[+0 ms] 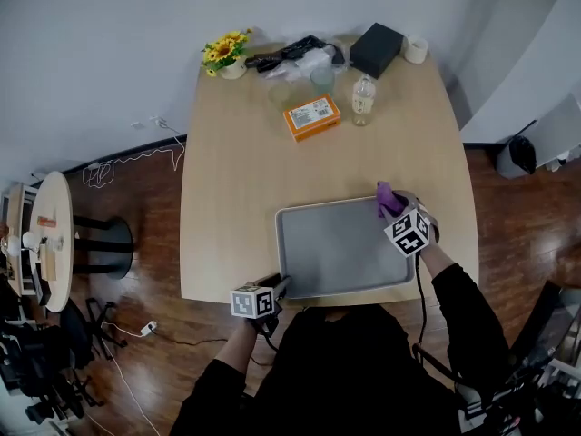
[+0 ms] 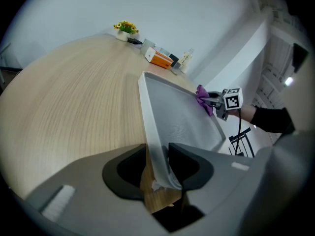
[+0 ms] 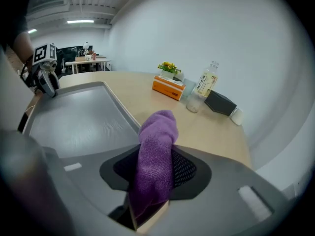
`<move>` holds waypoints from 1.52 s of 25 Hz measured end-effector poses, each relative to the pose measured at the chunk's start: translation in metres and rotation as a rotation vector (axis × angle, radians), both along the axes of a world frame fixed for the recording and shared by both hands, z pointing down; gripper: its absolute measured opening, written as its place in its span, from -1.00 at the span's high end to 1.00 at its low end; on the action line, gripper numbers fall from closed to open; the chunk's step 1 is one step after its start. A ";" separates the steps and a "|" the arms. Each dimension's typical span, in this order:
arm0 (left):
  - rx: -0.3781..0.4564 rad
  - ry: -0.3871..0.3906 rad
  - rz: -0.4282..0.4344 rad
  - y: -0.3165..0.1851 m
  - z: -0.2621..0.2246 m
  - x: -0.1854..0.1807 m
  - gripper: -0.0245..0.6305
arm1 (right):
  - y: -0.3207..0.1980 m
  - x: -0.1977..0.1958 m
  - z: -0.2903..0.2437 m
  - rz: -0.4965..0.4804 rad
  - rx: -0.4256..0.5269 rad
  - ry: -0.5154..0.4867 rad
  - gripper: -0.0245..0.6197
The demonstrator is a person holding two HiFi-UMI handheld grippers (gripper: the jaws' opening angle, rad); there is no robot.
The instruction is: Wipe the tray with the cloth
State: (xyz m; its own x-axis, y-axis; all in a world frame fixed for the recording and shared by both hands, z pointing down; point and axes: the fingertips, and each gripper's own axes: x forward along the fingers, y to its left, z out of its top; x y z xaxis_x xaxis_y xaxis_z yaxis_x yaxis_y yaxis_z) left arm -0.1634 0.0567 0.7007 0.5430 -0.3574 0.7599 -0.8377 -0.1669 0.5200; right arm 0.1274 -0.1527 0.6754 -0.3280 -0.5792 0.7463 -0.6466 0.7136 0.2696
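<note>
A grey tray [image 1: 340, 243] lies on the wooden table [image 1: 236, 180] near its front edge. My left gripper [image 1: 283, 285] is at the tray's near-left corner, and in the left gripper view the tray's rim [image 2: 155, 146] stands between its jaws, which look shut on it [image 2: 157, 163]. My right gripper [image 1: 393, 210] hovers at the tray's far-right corner, shut on a folded purple cloth [image 1: 388, 195]. In the right gripper view the cloth [image 3: 157, 146] sticks up out of the jaws, with the tray [image 3: 78, 117] to the left. The left gripper view shows the cloth [image 2: 202, 95] at the tray's far rim.
At the table's far end stand a pot of sunflowers [image 1: 227, 55], an orange box [image 1: 311, 117], a clear bottle [image 1: 363, 100], a glass [image 1: 322, 81], a black box [image 1: 376, 49] and a white roll [image 1: 416, 49]. A round side table [image 1: 47, 239] stands on the floor at left.
</note>
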 end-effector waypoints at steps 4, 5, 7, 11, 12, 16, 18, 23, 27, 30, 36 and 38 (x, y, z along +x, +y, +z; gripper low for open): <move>-0.007 0.008 0.005 0.002 0.003 -0.003 0.54 | 0.023 -0.005 -0.001 0.053 -0.024 -0.021 0.47; -0.009 0.009 0.006 0.002 0.003 -0.003 0.54 | 0.035 -0.007 -0.001 0.058 -0.035 -0.036 0.47; -0.014 0.008 0.013 0.001 0.002 -0.002 0.54 | 0.064 -0.012 0.000 0.050 -0.051 -0.058 0.47; 0.003 -0.014 0.058 -0.002 -0.005 -0.001 0.54 | 0.134 -0.024 -0.001 0.012 -0.074 -0.075 0.47; 0.024 -0.020 0.074 -0.005 -0.008 -0.001 0.54 | 0.151 -0.026 -0.001 0.002 -0.081 -0.076 0.47; 0.057 -0.084 0.115 -0.019 -0.008 -0.004 0.53 | 0.195 -0.033 -0.001 -0.011 -0.089 -0.086 0.47; 0.041 -0.092 0.110 -0.022 -0.004 -0.004 0.53 | 0.201 -0.033 -0.002 0.003 -0.079 -0.092 0.48; 0.010 -0.076 0.099 -0.017 -0.001 0.001 0.54 | 0.194 -0.036 0.005 -0.042 -0.108 -0.078 0.48; 0.001 -0.070 0.085 -0.018 -0.002 0.001 0.54 | 0.150 -0.053 0.005 -0.120 -0.080 -0.072 0.47; 0.008 -0.086 0.083 -0.018 -0.004 0.002 0.54 | 0.098 -0.058 0.003 -0.088 -0.067 -0.078 0.47; 0.020 -0.089 0.074 -0.018 -0.001 0.002 0.53 | 0.013 -0.051 0.005 0.070 -0.085 -0.194 0.47; 0.017 -0.079 0.062 -0.018 -0.002 0.002 0.53 | 0.012 -0.051 0.002 0.071 -0.077 -0.203 0.47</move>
State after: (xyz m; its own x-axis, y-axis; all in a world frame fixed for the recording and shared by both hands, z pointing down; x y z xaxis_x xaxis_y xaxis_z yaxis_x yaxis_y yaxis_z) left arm -0.1618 0.0391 0.6990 0.5032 -0.3378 0.7954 -0.8636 -0.2281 0.4495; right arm 0.0768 -0.1411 0.6777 -0.4367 -0.5500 0.7119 -0.7314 0.6778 0.0749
